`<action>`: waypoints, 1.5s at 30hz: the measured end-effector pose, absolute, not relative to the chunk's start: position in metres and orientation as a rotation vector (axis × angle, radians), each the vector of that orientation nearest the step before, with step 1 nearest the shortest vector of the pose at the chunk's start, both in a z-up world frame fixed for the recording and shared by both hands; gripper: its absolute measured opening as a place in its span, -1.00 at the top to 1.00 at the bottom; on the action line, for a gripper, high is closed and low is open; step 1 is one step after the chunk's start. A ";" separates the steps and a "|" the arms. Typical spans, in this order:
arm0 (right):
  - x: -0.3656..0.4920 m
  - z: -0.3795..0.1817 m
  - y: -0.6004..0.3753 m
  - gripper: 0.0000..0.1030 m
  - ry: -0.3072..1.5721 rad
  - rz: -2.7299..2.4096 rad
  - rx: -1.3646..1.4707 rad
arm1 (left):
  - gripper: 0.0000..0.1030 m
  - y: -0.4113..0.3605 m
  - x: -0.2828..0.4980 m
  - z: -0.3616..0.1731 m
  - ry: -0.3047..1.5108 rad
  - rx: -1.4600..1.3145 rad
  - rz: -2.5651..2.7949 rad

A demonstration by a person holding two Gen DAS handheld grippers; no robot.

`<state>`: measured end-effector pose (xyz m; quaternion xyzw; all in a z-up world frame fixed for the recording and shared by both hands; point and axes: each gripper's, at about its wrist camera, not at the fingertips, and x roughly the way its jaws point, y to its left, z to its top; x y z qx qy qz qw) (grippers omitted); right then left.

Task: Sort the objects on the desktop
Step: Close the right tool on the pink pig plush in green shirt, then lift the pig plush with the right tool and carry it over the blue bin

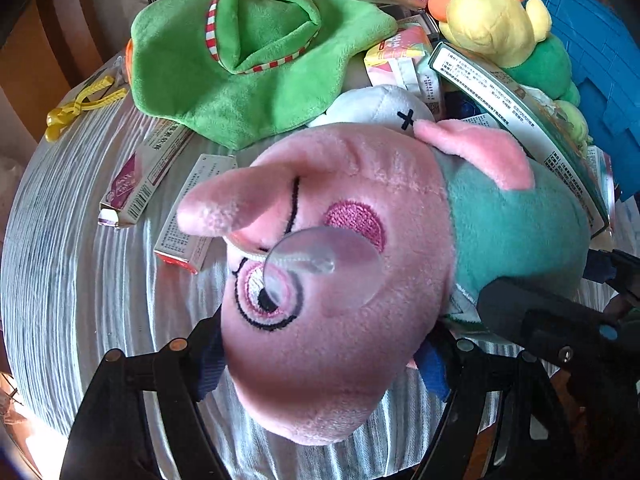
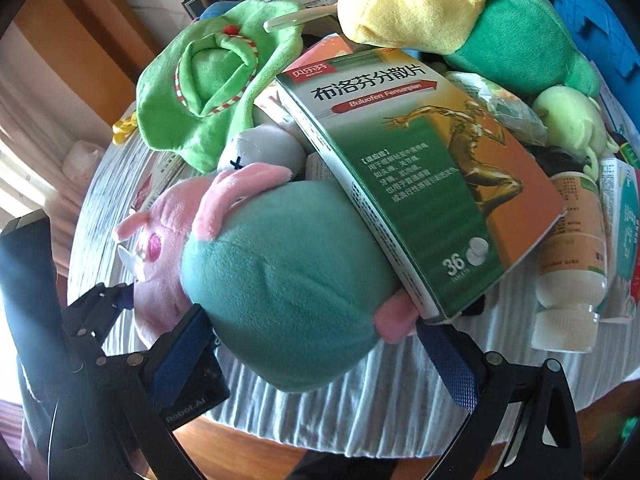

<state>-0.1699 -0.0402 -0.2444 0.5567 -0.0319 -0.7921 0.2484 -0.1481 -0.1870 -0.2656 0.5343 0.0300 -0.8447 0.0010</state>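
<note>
A pig plush toy with a pink head (image 1: 340, 360) and teal body (image 2: 288, 292) lies on the striped tablecloth (image 1: 80, 260). A clear suction cup (image 1: 324, 264) rests on its face. My left gripper (image 1: 322, 340) is shut on the head, its blue pads pressing both sides. My right gripper (image 2: 310, 320) stands wide open around the teal body, with one pad (image 2: 180, 360) beside the body and the other near a pink foot (image 2: 396, 320). A large green and orange medicine box (image 2: 420, 168) leans on the toy's body.
Behind the pig lie a green plush (image 1: 224, 80), a white plush (image 1: 376, 106), a yellow and green plush (image 1: 492, 24) and several small medicine boxes (image 1: 140, 184). A white bottle (image 2: 568, 264) lies at right. A blue basket (image 1: 600, 40) stands at the back right, a yellow clip (image 1: 80, 104) at left.
</note>
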 end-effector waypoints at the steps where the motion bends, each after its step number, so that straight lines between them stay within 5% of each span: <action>1: -0.171 -0.246 -0.040 -1.00 -0.117 -2.153 1.520 | -0.37 -0.188 -0.149 -0.265 0.090 1.668 -2.670; 5: -0.163 -0.237 -0.053 -0.86 -0.039 -2.162 1.494 | -0.12 -0.189 -0.146 -0.259 0.059 1.659 -2.714; 9: -0.149 -0.209 -0.065 -0.64 -0.008 -2.176 1.425 | -0.11 -0.198 -0.133 -0.231 0.039 1.552 -2.758; 19: -0.155 -0.099 -0.085 -0.63 0.020 -2.254 1.169 | -0.11 -0.217 -0.146 -0.123 0.021 1.248 -2.853; 28: -0.195 -0.017 -0.033 -0.63 0.006 -2.398 1.051 | -0.11 -0.157 -0.196 -0.051 0.020 1.106 -2.973; 37: -0.244 0.049 0.105 -0.63 -0.056 -2.576 0.915 | -0.11 -0.016 -0.258 0.020 -0.069 0.953 -3.139; 45: -0.294 0.094 0.326 -0.63 -0.096 -2.710 0.896 | -0.14 0.212 -0.322 0.069 -0.166 0.939 -3.241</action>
